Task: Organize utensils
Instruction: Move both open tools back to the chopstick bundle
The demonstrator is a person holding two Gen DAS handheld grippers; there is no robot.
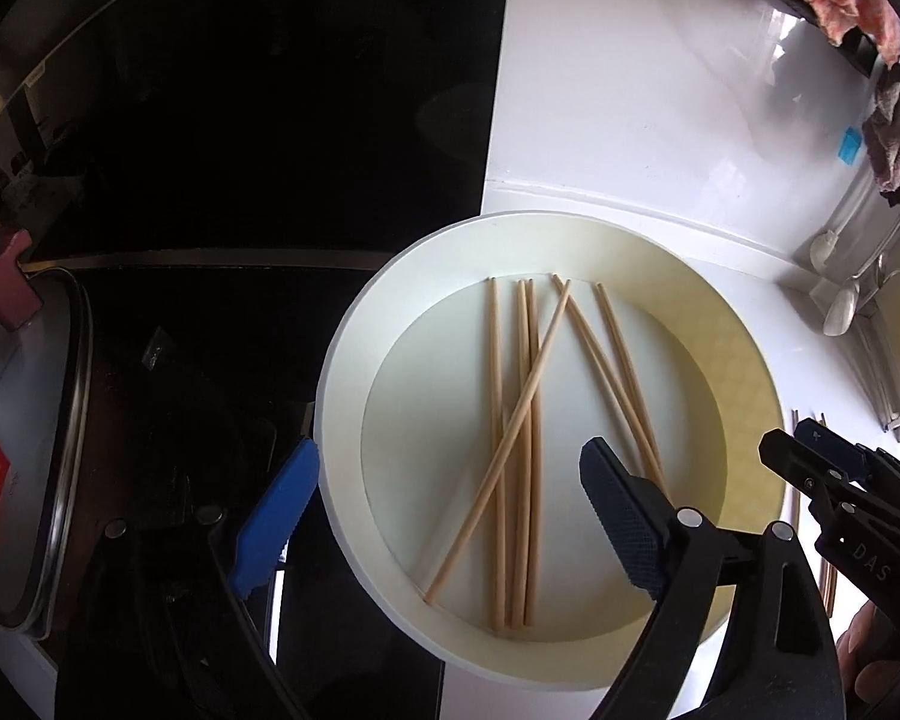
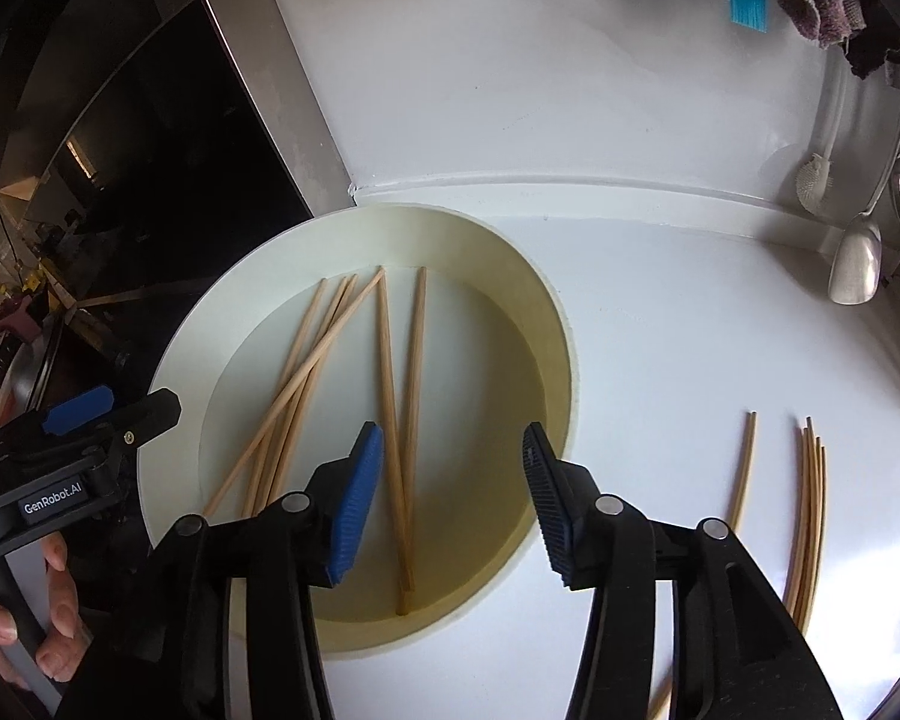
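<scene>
Six wooden chopsticks (image 1: 513,450) lie loose in the flat bottom of a wide, shallow white bowl (image 1: 354,360) on the white counter (image 2: 660,330), most of them roughly side by side, one thrown slantwise across the others, two more meeting in a narrow V at the near end. They look light, thin and stiff, dry enough not to slip much, but round and apt to roll or pivot if pinched off-centre; I would take one near its middle, or a little toward the thicker end, and pick the crossing stick first since it sits on top. More chopsticks (image 2: 810,510) already lie in a loose row on the counter to the right of the bowl, one a little apart from the rest. The left gripper (image 1: 444,492) hangs over the bowl with its jaws spread wide and nothing between them; the right gripper (image 2: 453,498) hovers above the near rim, jaws parted about halfway, likewise empty. Farther off, a spoon (image 2: 855,264) leans by the wall, and a lidded pot (image 1: 24,450) sits on the dark hob.
</scene>
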